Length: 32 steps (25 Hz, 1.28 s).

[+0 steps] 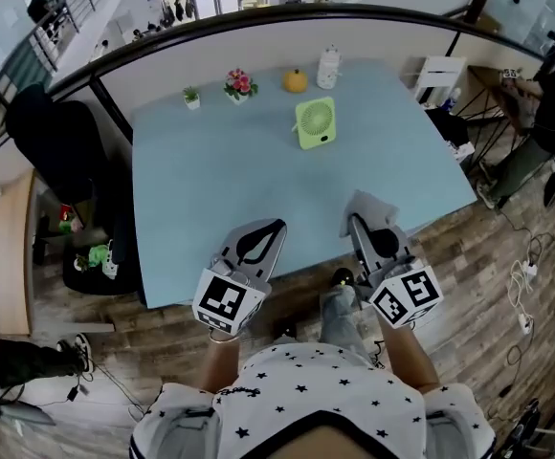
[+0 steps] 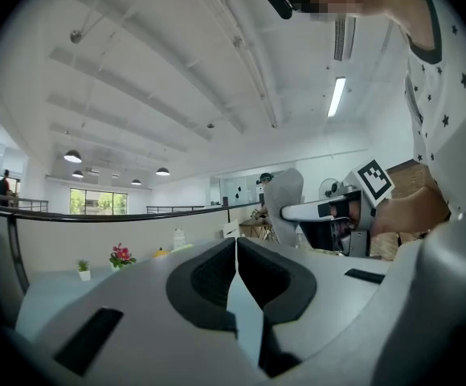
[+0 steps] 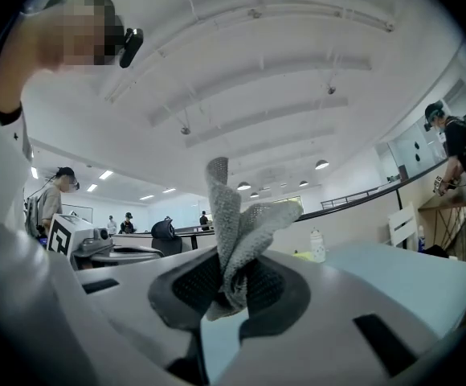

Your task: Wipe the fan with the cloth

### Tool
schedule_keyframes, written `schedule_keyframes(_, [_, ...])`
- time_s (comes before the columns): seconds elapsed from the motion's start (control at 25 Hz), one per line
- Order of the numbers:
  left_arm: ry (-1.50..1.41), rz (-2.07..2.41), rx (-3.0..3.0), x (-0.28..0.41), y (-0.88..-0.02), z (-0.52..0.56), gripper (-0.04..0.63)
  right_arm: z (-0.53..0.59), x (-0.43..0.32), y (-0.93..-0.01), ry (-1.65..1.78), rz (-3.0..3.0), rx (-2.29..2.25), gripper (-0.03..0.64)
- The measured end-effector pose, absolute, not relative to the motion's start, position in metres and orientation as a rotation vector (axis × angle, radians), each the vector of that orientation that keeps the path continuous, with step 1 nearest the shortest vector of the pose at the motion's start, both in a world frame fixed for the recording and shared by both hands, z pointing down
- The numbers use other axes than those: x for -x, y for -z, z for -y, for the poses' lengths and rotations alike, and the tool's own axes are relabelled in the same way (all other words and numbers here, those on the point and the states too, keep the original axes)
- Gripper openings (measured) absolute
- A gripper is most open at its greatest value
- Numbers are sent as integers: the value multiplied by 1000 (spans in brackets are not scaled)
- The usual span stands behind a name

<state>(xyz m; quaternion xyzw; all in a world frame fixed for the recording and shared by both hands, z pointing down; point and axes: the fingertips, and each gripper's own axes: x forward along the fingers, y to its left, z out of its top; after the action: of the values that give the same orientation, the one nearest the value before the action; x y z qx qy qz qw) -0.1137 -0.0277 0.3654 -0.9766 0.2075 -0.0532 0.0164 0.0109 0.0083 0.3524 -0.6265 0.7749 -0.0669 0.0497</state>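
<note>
1. Pale blue table (image 1: 210, 189) stands in an open office.
2. Left gripper (image 2: 235, 252), at the near edge, has its jaws pressed together with nothing between them.
3. Green fan (image 1: 316, 122) stands upright toward the far edge.
4. Right gripper (image 3: 230, 286) pinches the grey cloth (image 3: 237, 215) over the near edge.

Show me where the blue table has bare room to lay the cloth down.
Bare: the left half of the table, between the small plant and the left gripper; also right of the fan. Crowded: the far edge, with flowers, orange object, white bottle.

Coarse knitted grey cloth (image 3: 237, 232); smooth plastic fan (image 1: 316, 122).
</note>
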Motion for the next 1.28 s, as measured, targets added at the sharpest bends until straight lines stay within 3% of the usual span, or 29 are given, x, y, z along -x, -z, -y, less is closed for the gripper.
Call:
schedule_keyframes(0.68, [237,-1093,2926,55,-368,117,31,128,-76,-370,285,-2601,1560,44])
schedule_keyframes(1.28, [320,-1374,2853,-1,-378,177,32,224,-132,-413,350,-2792,1519,44])
